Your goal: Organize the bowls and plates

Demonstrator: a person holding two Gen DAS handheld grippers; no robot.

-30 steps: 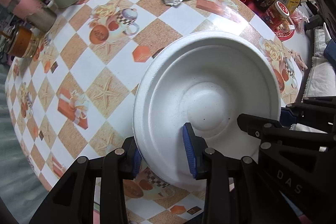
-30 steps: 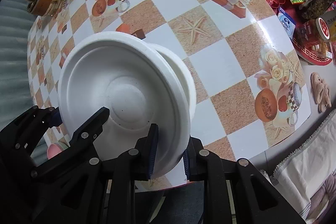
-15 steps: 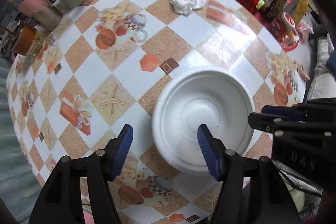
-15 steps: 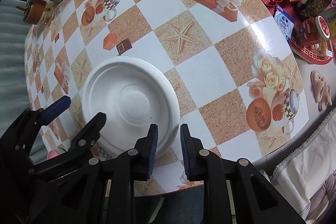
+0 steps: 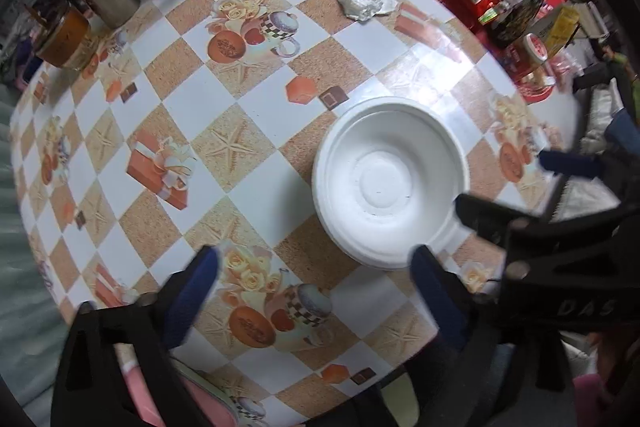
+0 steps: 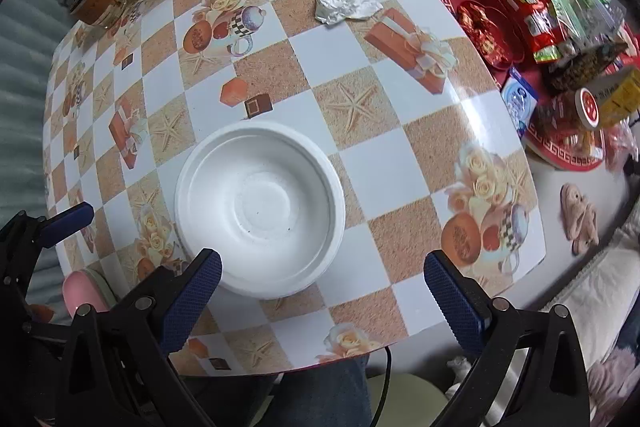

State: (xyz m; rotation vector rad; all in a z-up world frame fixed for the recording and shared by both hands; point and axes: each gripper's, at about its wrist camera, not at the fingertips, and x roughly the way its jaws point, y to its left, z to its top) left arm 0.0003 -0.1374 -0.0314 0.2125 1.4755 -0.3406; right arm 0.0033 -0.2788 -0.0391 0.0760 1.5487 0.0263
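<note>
Foam bowls (image 5: pixel 390 181) sit nested on the checkered tablecloth (image 5: pixel 208 103) in the left wrist view, just ahead of the wide-open left gripper (image 5: pixel 314 277), nothing gripped. Right wrist view: right gripper (image 6: pixel 322 277) is spread empty too, stack just ahead-left. Probably featherlight and dentable, so pinch the rim gently.

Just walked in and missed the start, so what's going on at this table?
A person with a handheld gripper in each hand is tidying white disposable dishes. A white foam plate sits nested on a bowl on the patterned tablecloth, near the table's front edge. The left gripper and the right gripper are both open and hold nothing. A crumpled tissue lies farther back.
</note>
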